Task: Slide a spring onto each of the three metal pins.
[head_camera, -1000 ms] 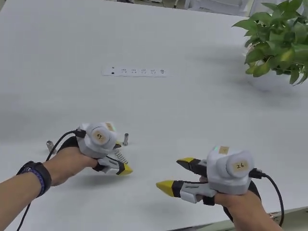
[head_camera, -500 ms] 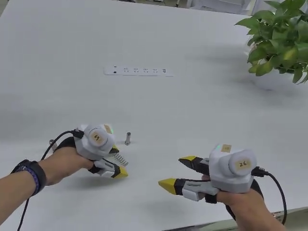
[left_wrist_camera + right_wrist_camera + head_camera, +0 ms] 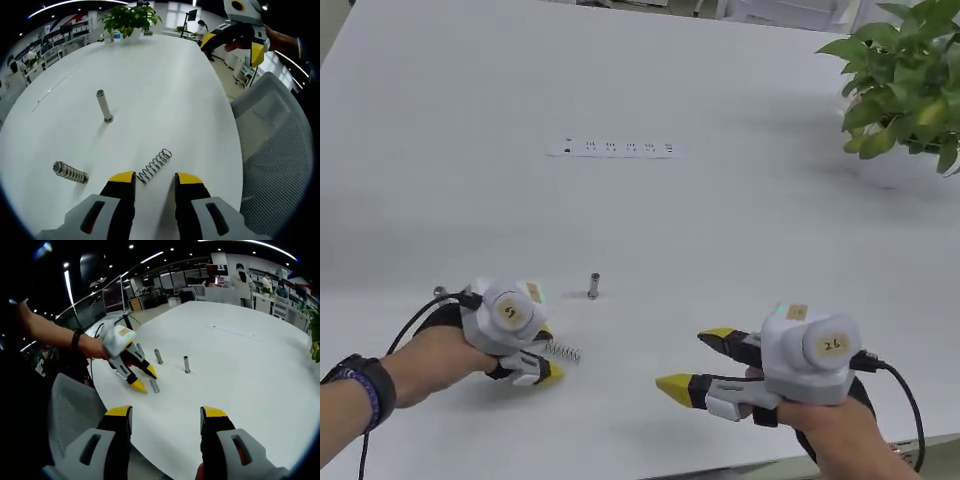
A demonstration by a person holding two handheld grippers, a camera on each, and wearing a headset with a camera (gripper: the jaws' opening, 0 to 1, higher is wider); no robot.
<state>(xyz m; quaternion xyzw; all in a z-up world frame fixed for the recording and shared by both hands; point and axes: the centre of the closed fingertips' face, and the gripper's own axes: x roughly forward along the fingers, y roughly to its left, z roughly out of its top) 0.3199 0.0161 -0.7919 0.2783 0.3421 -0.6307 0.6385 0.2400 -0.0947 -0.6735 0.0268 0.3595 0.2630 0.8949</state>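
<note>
Where the loose spring (image 3: 155, 165) lies: flat on the white table (image 3: 740, 230), its near end just off the tips of the left gripper (image 3: 155, 179), its length running toward 1 o'clock in the left gripper view.
Left gripper: jaws parted and clasping nothing, one tip on either side of the coil's near end.
Right gripper (image 3: 698, 362): jaws spread wide and empty, well apart from the spring at its 3 o'clock in the head view.
Bare pin (image 3: 104, 106): upright, at the spring's 11 o'clock in the left gripper view.
Handling: probably light and springy, apt to roll or squirt out of a hard pinch. A gentle hold across the middle coils looks best, leaving one end free for the pin.
Left gripper view adds: a second coil (image 3: 70, 172) at the bare pin's 7 o'clock, seemingly already on a pin. In the head view the hand covers most of it.
Right gripper view adds: that second coil stands upright.
Head view adds: a power strip (image 3: 618, 148) at 12 o'clock and a potted plant (image 3: 910, 80) at 2 o'clock.
</note>
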